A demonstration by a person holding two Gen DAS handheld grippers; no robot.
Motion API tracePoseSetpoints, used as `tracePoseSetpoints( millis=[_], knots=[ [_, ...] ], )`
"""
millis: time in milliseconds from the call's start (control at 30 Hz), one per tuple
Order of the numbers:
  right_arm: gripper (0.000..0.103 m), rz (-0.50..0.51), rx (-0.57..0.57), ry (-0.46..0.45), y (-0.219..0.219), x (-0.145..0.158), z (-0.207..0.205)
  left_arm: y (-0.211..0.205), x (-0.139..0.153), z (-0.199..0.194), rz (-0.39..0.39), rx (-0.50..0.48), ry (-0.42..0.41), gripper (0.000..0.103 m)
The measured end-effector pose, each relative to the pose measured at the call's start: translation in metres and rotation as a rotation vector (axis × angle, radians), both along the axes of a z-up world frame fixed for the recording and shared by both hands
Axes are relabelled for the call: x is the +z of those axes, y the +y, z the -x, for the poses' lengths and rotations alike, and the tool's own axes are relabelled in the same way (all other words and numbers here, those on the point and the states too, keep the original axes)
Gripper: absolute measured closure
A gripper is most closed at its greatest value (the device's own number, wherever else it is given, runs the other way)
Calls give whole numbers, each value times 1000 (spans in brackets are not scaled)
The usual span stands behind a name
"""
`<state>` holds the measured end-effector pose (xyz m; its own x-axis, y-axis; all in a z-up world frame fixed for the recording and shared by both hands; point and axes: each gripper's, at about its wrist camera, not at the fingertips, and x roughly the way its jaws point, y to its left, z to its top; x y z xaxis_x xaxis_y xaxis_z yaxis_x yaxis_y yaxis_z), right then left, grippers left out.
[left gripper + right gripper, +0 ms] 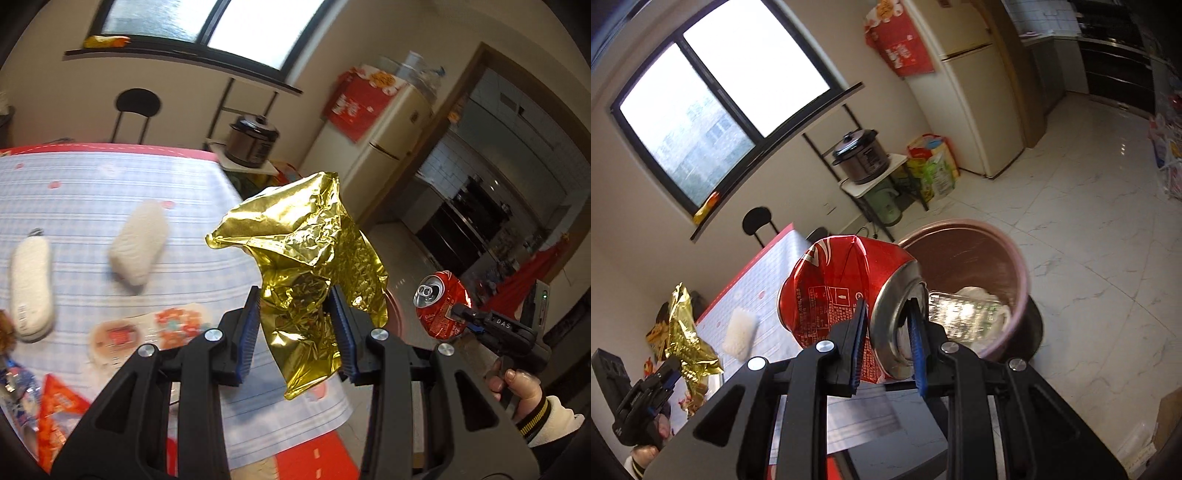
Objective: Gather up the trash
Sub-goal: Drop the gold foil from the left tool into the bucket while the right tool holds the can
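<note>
The right gripper [886, 343] pinches the rim of a crushed red can [846, 291] above the pink bin [1015, 258] on the floor, ready to drop it, while the left gripper [295, 325], clamping a gold wrapper [310, 266], waits by the table [92, 192].

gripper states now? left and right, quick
Left gripper: closed on the gold foil wrapper, held up off the table.
Right gripper: closed on the crushed red can, near the trash bin.
</note>
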<state>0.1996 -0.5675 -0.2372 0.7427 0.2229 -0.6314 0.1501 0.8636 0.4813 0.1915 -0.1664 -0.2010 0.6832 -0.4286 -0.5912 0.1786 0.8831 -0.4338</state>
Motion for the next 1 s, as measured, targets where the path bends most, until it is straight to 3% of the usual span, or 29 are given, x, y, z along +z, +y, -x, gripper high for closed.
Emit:
tracePoseSetpoints(
  millis=[433, 467, 500, 567, 800, 1000],
  knots=[
    [81, -12, -167, 40, -81, -21, 49, -153, -31, -100, -32, -232, 59, 63],
    [81, -11, -173, 42, -85, -22, 52, -161, -30, -106, -27, -246, 56, 59],
    [81, -11, -178, 43, -89, -22, 53, -170, -29, -111, -23, -261, 50, 42],
    [81, -12, -187, 44, -94, -22, 58, -181, -23, -116, -22, -266, 18, 24],
    [81, -11, -189, 39, -97, -22, 54, -164, -4, -103, -29, -218, -25, 13],
    [81, 28, -131, 48, -85, -27, 24, -103, 10, -70, -67, -65, -51, 6]
  ],
)
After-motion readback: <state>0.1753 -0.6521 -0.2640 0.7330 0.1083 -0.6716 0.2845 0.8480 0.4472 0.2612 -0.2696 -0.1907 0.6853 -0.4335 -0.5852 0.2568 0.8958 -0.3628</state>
